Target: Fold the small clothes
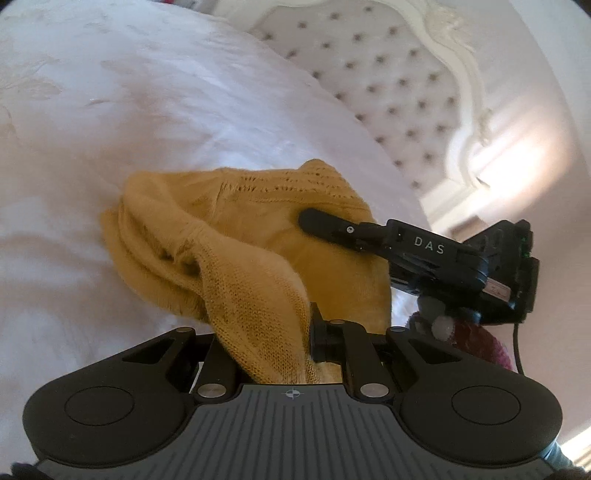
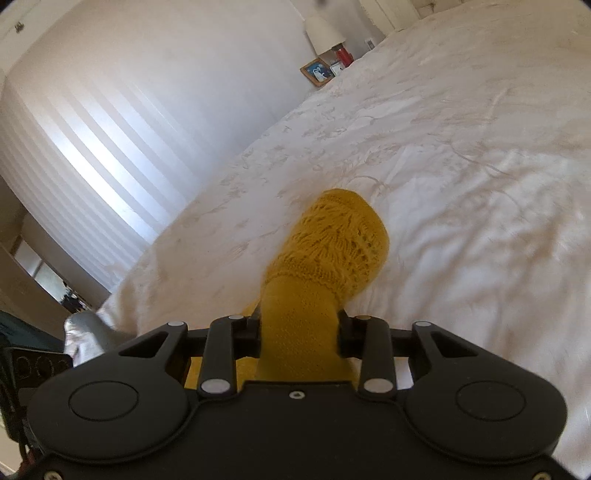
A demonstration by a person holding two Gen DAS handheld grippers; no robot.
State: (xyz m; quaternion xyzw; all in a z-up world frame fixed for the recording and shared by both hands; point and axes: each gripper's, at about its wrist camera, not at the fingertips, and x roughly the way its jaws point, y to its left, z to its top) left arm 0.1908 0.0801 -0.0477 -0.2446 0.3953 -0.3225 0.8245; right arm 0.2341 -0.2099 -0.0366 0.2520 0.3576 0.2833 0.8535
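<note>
Clamped at the bottom of the left wrist view: left tool point(image 1: 275, 350), shut on one lobe of a mustard knit garment point(image 1: 258, 236). Grips there, presumably, to carry that edge across the rest of the cloth. Lies bunched mid-frame on the white bed point(image 1: 110, 129), below the tufted headboard point(image 1: 388, 92) at upper right. Reaches in from the right: right tool point(image 1: 314, 221), closed on the lacy far part of the same garment, probably to hold it taut. Shows again in its own view, at bottom centre, pinching a column of knit that rises toward the middle. Counted: one garment, two tools, one bed, one headboard, one lamp point(image 2: 325, 29) at upper centre.
</note>
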